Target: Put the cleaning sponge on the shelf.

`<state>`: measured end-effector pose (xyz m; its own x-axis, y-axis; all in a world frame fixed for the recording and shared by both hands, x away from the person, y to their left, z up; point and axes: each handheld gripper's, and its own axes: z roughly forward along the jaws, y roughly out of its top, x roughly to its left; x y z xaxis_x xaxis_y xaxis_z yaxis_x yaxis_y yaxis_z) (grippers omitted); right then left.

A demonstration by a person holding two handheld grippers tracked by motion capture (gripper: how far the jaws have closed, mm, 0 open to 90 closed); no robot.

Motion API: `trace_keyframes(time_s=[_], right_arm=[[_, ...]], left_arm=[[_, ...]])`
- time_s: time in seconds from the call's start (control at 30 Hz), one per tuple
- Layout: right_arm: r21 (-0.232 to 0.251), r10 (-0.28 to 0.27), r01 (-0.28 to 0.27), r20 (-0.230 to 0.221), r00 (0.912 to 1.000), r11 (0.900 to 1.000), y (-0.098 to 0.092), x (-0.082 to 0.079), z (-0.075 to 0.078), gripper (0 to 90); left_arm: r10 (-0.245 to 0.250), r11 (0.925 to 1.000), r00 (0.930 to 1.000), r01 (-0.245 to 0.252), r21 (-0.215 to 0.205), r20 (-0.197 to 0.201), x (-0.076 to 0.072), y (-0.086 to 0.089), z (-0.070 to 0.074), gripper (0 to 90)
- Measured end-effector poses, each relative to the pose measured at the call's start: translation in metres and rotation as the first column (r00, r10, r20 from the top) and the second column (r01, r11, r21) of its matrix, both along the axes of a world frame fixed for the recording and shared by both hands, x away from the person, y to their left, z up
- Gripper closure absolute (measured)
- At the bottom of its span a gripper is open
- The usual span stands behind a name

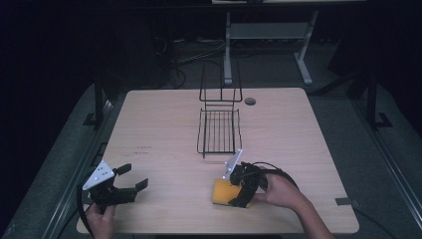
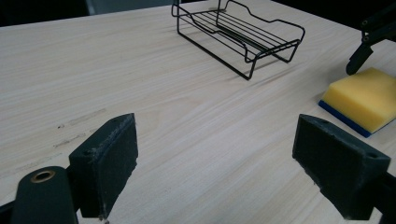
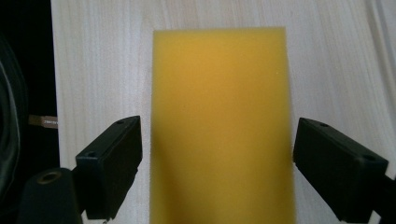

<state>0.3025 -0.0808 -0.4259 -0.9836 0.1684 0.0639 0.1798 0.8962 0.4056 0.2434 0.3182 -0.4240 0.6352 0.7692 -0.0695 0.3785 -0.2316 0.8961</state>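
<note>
Two jaws of the right gripper (image 3: 217, 163) are spreading wide around the yellow sponge (image 3: 222, 126) — lower centre of the surface (image 1: 164, 124) — while the left gripper (image 1: 133, 179) is gaping empty, lower left.

The table (image 1: 164, 129) is pale wood with fine straight grain, matt and smooth, faintly scuffed at the left of the left gripper view. The rack (image 2: 238, 28) at upper centre is thin black wire with a slight sheen. The sponge (image 3: 223, 126) is soft, matt yellow foam on a blue backing. The pads (image 2: 112, 163) look black, matt and slightly rough.
</note>
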Motion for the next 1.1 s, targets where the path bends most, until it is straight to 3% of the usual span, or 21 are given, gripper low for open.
trace_keyframes(time_s=[1.1], right_arm=[[-0.044, 0.016, -0.017, -0.015, 0.9998, 0.999, 0.008, 0.003, -0.016, 15.5]], left_arm=[[0.006, 0.9999, 1.0, -0.006, -0.008, 0.003, 0.0, 0.001, 0.0, 13.4]])
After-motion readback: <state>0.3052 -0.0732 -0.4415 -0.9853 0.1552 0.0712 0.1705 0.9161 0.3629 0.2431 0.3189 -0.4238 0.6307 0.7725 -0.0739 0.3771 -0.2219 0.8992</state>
